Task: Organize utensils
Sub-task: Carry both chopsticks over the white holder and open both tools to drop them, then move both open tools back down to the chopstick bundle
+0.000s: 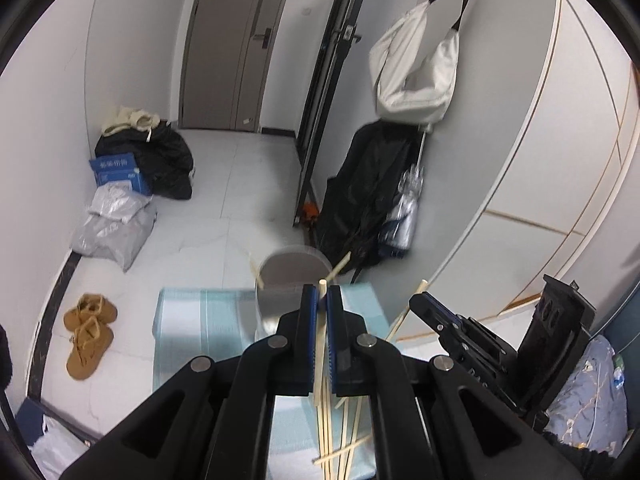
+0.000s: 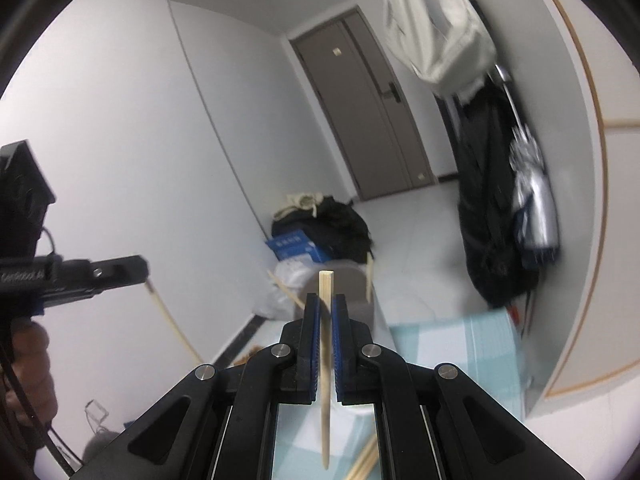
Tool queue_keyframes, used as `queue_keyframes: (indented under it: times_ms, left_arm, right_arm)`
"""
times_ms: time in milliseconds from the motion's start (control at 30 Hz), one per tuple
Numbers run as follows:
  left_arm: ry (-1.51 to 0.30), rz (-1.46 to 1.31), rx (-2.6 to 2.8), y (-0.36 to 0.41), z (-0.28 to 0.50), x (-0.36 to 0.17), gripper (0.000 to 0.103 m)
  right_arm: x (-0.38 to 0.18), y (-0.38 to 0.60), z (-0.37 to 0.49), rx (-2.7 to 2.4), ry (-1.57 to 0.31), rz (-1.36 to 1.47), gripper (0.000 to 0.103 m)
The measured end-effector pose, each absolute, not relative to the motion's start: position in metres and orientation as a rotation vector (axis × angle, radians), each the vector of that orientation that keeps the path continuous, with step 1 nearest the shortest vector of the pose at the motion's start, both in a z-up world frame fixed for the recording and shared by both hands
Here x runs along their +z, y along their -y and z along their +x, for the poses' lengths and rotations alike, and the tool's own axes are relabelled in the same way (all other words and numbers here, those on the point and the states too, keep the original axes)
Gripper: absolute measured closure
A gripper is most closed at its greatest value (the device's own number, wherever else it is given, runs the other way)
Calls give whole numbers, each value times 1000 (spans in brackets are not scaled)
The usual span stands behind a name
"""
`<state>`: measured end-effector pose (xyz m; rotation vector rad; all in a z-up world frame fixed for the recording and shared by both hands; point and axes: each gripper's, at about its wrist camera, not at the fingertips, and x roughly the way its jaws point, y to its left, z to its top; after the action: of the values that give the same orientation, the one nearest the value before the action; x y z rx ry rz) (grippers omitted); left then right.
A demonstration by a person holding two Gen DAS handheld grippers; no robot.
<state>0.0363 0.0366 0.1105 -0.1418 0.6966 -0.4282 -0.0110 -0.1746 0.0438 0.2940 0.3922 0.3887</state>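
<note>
left gripper [image 1: 321, 300]: fingers clenched on one chopstick [image 1: 320, 344], its tip poking out past them.
right gripper [image 2: 326, 312]: fingers clenched on a second chopstick [image 2: 326, 360], upright, lower end hanging free.
cup [image 1: 294, 280]: grey, on the desk [image 1: 192, 320] just ahead of both grippers, with chopsticks leaning inside.
left view only: loose chopsticks [image 1: 340, 440] piled on the light-blue cloth under the gripper; sandals [image 1: 88, 334] on the floor.
right view only: the left gripper from the side, a hand [image 2: 30, 376] behind it.
</note>
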Motion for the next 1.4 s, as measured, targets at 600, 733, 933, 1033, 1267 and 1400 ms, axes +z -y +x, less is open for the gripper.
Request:
queue_keyframes:
  times_ms: [600, 733, 933, 1033, 1267, 1400]
  left_arm:
    - [-632, -127, -399, -33, 124, 137, 102]
    - [-654, -120, -398, -32, 137, 121, 102]
    - [-727, -153, -443, -32, 155, 93, 102]
    - [-776, -173, -442, -32, 162, 83, 96]
    - [-743, -135, -368, -31, 145, 82, 51]
    - [-724, -149, -333, -36, 128, 82, 39]
  right_arm:
    - [123, 155, 111, 407, -237, 204, 98]
    - [107, 146, 126, 413, -239, 170, 98]
    - [74, 139, 131, 420, -267, 92, 98]
    - [62, 142, 129, 441, -306, 104, 97]
    - [47, 166, 113, 411, -397, 218, 92]
    - [48, 180, 91, 364, -410, 254, 76]
